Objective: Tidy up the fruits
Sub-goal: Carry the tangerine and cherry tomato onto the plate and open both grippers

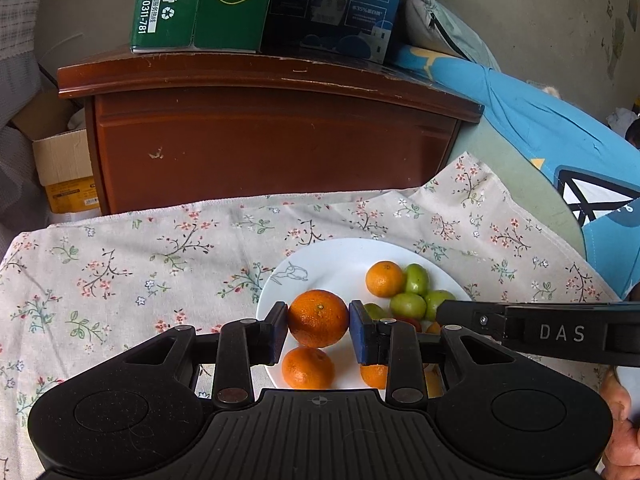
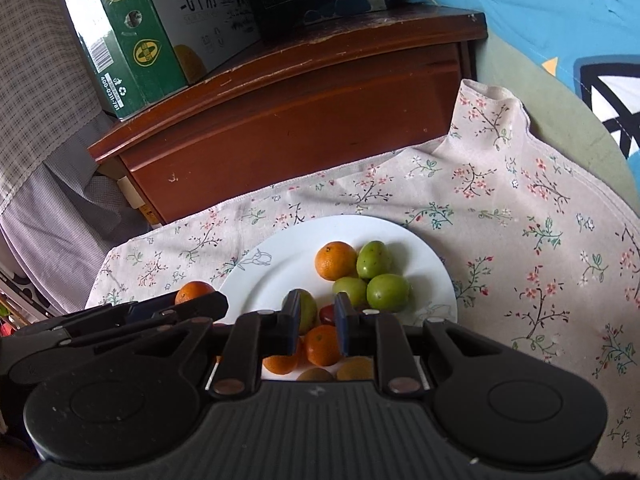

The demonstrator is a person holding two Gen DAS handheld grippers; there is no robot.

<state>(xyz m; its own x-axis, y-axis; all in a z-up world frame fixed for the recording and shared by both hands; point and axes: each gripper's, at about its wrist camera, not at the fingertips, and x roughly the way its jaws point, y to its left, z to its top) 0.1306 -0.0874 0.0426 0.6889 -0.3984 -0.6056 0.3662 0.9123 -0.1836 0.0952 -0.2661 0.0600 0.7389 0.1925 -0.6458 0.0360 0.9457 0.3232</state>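
A white plate (image 1: 340, 264) on a floral cloth holds several tangerines and green fruits. My left gripper (image 1: 319, 320) is shut on a tangerine (image 1: 319, 317) and holds it over the plate's left part, above another tangerine (image 1: 307, 367). A further tangerine (image 1: 384, 278) and green fruits (image 1: 416, 279) lie on the right of the plate. In the right wrist view my right gripper (image 2: 318, 322) is open and empty above the plate (image 2: 288, 256), over a tangerine (image 2: 322, 345), a small red fruit (image 2: 327, 314) and a green fruit (image 2: 308, 310). The left gripper's held tangerine (image 2: 194, 291) shows at the left.
A brown wooden cabinet (image 1: 272, 140) stands behind the cloth-covered table, with green and dark milk cartons (image 1: 208, 4) on top. A cardboard box (image 1: 64, 168) sits at the far left. Blue bedding (image 1: 560, 132) lies at the right. The floral cloth (image 1: 120, 272) spreads left of the plate.
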